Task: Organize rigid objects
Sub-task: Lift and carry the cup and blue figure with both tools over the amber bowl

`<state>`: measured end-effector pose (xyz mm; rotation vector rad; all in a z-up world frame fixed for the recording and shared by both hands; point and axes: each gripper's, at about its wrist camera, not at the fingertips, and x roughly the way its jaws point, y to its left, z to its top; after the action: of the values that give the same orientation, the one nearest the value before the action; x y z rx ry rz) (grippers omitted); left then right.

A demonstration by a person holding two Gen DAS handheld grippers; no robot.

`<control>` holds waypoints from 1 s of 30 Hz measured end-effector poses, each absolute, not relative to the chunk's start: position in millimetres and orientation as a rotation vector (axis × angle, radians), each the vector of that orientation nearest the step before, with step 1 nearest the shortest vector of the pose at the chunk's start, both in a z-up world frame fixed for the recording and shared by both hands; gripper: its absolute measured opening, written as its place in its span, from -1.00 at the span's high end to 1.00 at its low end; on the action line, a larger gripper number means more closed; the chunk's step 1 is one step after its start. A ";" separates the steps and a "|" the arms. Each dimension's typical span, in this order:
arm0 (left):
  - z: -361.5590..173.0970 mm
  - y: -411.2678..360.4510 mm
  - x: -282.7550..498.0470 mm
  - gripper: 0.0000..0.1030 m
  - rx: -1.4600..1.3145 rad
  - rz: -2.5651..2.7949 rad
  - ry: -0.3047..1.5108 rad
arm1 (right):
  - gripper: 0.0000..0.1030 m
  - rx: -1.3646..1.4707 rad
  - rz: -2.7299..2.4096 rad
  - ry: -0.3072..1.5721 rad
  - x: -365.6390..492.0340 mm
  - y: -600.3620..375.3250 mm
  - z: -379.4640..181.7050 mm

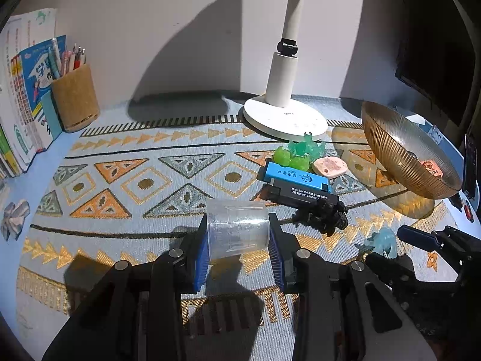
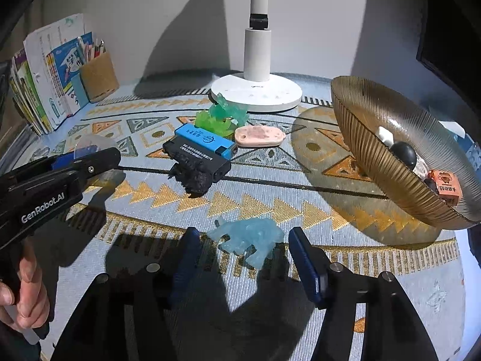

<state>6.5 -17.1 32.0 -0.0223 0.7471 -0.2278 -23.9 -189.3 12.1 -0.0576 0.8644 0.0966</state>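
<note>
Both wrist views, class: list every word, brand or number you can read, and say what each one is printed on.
"GenRobot.AI": side of the left claw.
"0512-": part of a number on the black lighter; remaining digits and Chinese line too blurred.
Blue lighter: logo and characters, unreadable.
Orange block in the bowl: characters too blurred.
Book covers: large Chinese characters, partly hidden.
Clear cup: scale marks, unreadable.

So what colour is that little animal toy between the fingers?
Pale see-through blue; the animal figurine shows best in the right wrist view.

Lighters [image 2: 200, 147] left of bowl [image 2: 369, 162]
</note>
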 end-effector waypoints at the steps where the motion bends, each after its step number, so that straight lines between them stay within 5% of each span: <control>1: 32.1 -17.3 6.5 0.39 -0.019 -0.227 0.746 | -0.16 -0.053 0.104 0.863 -22.2 -188.0 12.5; 4: 32.1 -18.8 5.9 0.39 -0.009 -0.228 0.744 | -0.17 -0.085 0.082 0.869 -19.5 -181.5 10.8; 7: 32.1 -19.4 5.9 0.39 -0.005 -0.228 0.743 | 0.11 -0.128 0.024 0.870 -17.8 -178.4 8.7; 30: 35.9 -29.4 -1.4 0.39 0.044 -0.253 0.714 | 0.17 -0.062 0.053 0.864 -21.3 -188.7 13.3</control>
<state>-1.4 -29.4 35.9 0.0443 0.7137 -0.2533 -21.3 -188.7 13.3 -0.0617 0.8636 0.0530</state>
